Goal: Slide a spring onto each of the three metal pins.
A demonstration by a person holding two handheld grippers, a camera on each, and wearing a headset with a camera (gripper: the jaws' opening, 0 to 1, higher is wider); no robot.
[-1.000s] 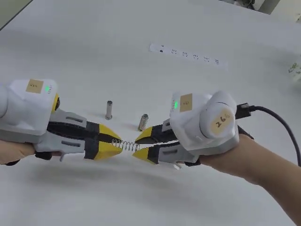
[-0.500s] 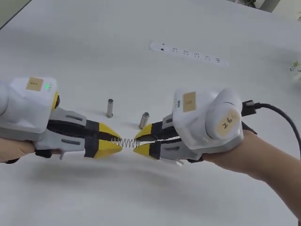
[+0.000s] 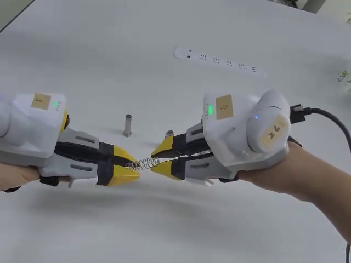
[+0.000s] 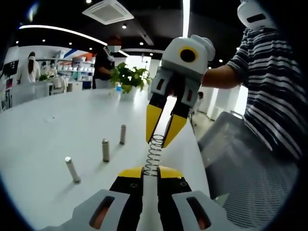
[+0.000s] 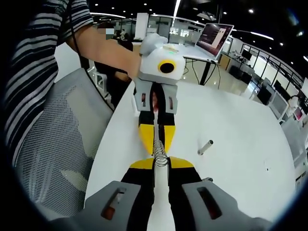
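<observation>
Left gripper (image 3: 127, 166) and right gripper (image 3: 160, 159) met tip to tip above the white tabletop (image 3: 98, 49) in a bright open office. Each was clamped on one end of the spring (image 3: 143, 163), which ran level between them. Just beyond it stood an upright bare pin (image 3: 128, 125).

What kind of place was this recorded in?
Probably an open-plan office or lab: a long white table with a power strip, a mesh chair beside it, a potted plant, and more desks behind, one with a laptop.
</observation>
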